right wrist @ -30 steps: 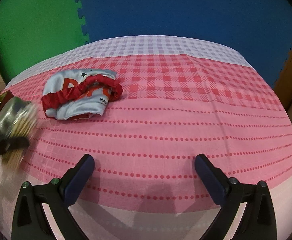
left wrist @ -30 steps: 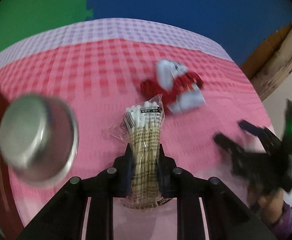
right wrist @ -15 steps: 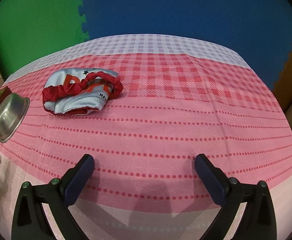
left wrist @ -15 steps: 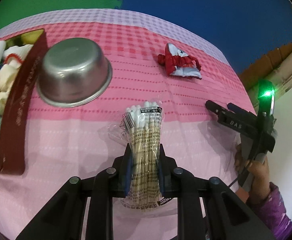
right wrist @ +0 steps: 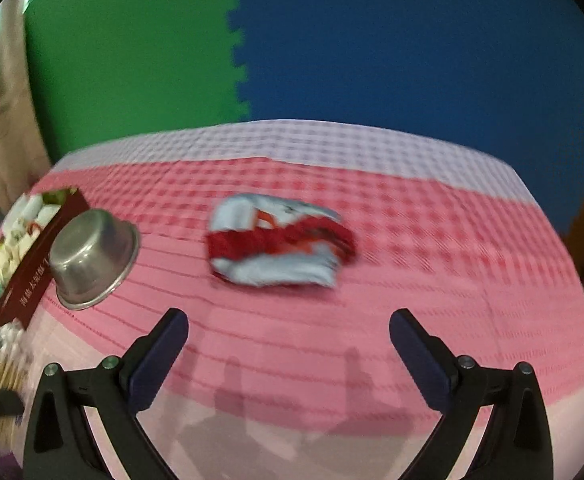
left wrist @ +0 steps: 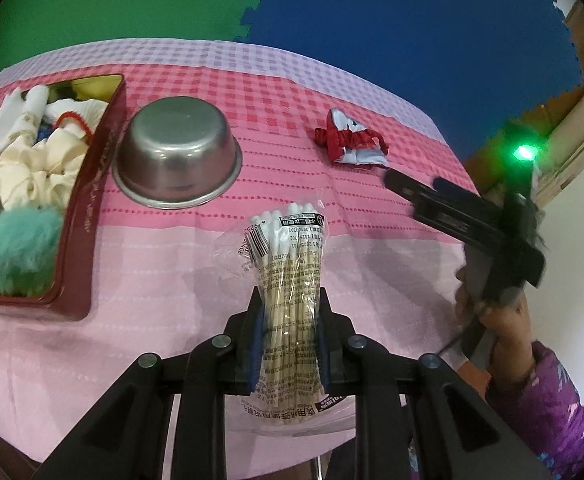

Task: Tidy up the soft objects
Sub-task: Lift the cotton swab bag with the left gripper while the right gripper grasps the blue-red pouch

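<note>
My left gripper (left wrist: 287, 304) is shut on a clear bag of cotton swabs (left wrist: 287, 268) and holds it above the pink tablecloth. A dark red box (left wrist: 91, 200) at the left holds socks, cloths and a teal pompom (left wrist: 19, 248). A red and white fabric piece (left wrist: 352, 144) lies on the far cloth; it also shows in the right wrist view (right wrist: 279, 240). My right gripper (right wrist: 287, 332) is open and empty, in front of that fabric. It shows in the left wrist view (left wrist: 464, 208) at the right.
An upturned steel bowl (left wrist: 175, 160) sits next to the box; it also shows in the right wrist view (right wrist: 91, 256) beside the box (right wrist: 31, 276). Green and blue foam mats stand behind the table. A wooden frame (left wrist: 580, 92) is at the right.
The left gripper has pulled back and up with the swab bag, so the box and bowl came into view. The right gripper has swung so the fabric sits ahead of it.
</note>
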Motion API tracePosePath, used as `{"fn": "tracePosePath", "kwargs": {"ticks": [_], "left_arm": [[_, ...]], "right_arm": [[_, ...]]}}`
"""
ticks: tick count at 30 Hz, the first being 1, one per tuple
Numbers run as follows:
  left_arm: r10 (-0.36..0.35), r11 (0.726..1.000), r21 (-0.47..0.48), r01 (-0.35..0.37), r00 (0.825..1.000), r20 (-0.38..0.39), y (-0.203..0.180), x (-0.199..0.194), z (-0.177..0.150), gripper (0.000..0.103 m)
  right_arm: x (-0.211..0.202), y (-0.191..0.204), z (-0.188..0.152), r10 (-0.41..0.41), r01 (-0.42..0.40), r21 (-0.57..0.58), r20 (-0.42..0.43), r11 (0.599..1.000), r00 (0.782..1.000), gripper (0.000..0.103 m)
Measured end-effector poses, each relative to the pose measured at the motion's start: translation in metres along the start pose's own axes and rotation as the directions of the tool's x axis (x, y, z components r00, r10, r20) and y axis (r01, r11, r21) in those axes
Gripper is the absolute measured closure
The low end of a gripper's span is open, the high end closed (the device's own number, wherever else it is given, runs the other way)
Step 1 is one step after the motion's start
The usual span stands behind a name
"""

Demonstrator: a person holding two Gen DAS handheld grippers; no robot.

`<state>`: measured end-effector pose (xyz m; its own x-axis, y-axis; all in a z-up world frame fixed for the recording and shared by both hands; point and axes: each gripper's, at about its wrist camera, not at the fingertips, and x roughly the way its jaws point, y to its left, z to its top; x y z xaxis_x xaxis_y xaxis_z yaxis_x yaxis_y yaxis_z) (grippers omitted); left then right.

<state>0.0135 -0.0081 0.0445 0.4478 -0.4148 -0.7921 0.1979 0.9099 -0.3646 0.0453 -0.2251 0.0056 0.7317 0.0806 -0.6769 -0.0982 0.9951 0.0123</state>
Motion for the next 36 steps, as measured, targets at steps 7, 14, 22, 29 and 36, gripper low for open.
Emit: {"fn": "tracePosePath", "kwargs": {"ticks": [7,14,22,29,36], "left_arm": [[0.007,0.999,-0.040,-0.005,0.999,0.034,0.015,-0.020,0.000,0.084],[0.020,0.998,-0.066,-0.017,0.999,0.044,0.023,-0.031,-0.002,0.083],[0.033,0.996,-0.082,-0.030,0.999,0.037,0.027,-0.034,-0.008,0.083],[0.053,0.994,-0.095,-0.047,0.997,0.059,0.032,-0.049,-0.008,0.083],[0.120,0.990,-0.089,-0.109,0.985,0.122,0.049,-0.080,0.017,0.083]], "right_arm": [[0.046,0.031,0.031,-0.101,0.097,-0.107,-0.038,0.990,0.994,0.000],[0.090,-0.003,0.031,-0.025,0.028,0.015,-0.147,1.000,0.989,0.017],[0.066,-0.035,0.023,0.057,-0.047,0.083,-0.127,0.995,0.990,0.083],[0.006,-0.023,-0.020,0.126,-0.124,0.091,-0.012,0.988,0.992,0.083],[0.004,-0.021,-0.040,0.078,-0.077,0.041,-0.011,0.996,0.997,0.083]]}}
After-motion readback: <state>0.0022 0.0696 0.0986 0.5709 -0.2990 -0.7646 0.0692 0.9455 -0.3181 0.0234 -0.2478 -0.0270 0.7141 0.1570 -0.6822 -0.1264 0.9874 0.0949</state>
